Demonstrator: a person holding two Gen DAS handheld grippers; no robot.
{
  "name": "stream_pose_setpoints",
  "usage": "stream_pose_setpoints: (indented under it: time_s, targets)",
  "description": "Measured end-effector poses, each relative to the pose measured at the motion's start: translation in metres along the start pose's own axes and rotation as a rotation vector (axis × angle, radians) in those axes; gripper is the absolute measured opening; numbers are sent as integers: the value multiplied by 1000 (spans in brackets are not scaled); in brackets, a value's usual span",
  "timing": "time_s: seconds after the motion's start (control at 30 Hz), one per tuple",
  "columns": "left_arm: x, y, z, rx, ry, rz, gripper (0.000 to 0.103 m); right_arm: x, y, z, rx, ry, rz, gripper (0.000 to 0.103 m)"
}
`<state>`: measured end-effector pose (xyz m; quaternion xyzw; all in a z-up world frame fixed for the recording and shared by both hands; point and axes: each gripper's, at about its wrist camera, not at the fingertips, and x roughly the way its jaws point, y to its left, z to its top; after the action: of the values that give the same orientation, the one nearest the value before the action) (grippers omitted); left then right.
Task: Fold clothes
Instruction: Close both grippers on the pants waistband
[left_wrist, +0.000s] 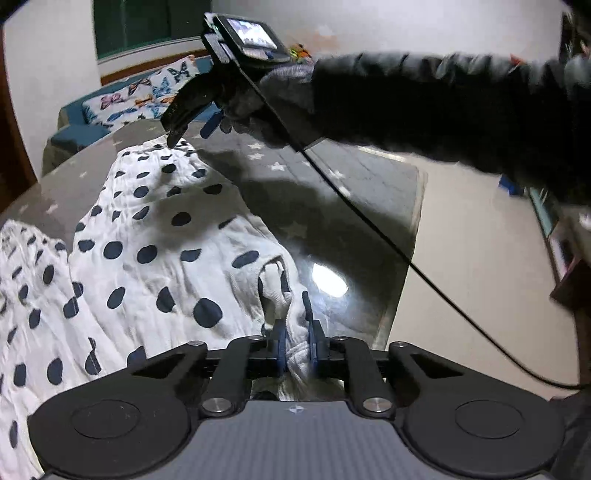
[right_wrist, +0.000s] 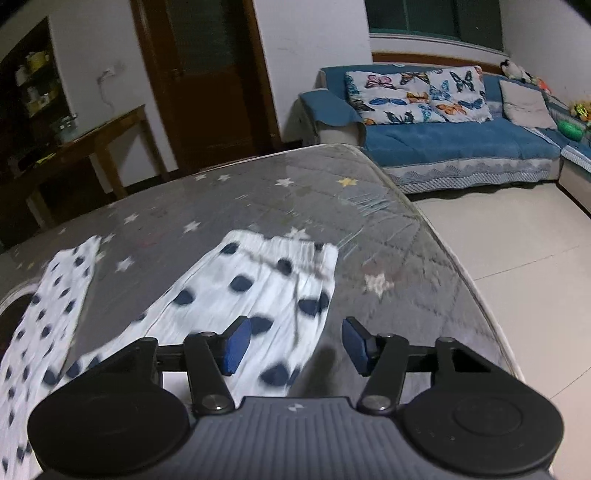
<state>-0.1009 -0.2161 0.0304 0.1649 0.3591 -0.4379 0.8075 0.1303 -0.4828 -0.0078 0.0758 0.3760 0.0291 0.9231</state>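
A white garment with dark polka dots (left_wrist: 147, 258) lies spread on a grey table with star print (left_wrist: 295, 192). My left gripper (left_wrist: 297, 343) is shut on a bunched edge of the garment at its near right side. In the left wrist view the right gripper (left_wrist: 177, 129) hovers above the garment's far edge, its fingertips almost touching the cloth. In the right wrist view the right gripper (right_wrist: 295, 345) is open and empty above the garment's (right_wrist: 258, 295) elastic waistband edge (right_wrist: 295, 247). Another part of the garment (right_wrist: 55, 295) lies to the left.
The table's right edge (right_wrist: 461, 266) drops to a tiled floor (right_wrist: 517, 295). A blue sofa (right_wrist: 461, 147) with butterfly cushions stands beyond. A wooden side table (right_wrist: 92, 140) and a door are at the far left. A black cable (left_wrist: 406, 258) trails from the right gripper.
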Motion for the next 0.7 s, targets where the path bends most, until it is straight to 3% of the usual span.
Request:
stream_pose_setpoints:
  time_s: [0.27, 0.37, 0.4, 0.53, 0.7]
  targets:
    - [-24, 22, 5, -139, -72, -41, 12, 42, -4, 22, 16, 8, -67, 52]
    - [-28, 27, 5, -163, -88, -41, 11, 49, -3, 25, 15, 9, -80, 29]
    - [-29, 28, 4, -167, -94, -41, 12, 49, -3, 27, 25, 13, -73, 15]
    - [-41, 32, 1, -182, -127, -44, 11, 41, -4, 32, 71, 6, -81, 7]
    - [-64, 44, -9, -246, -186, -41, 11, 15, 5, 52, 88, -42, -56, 6]
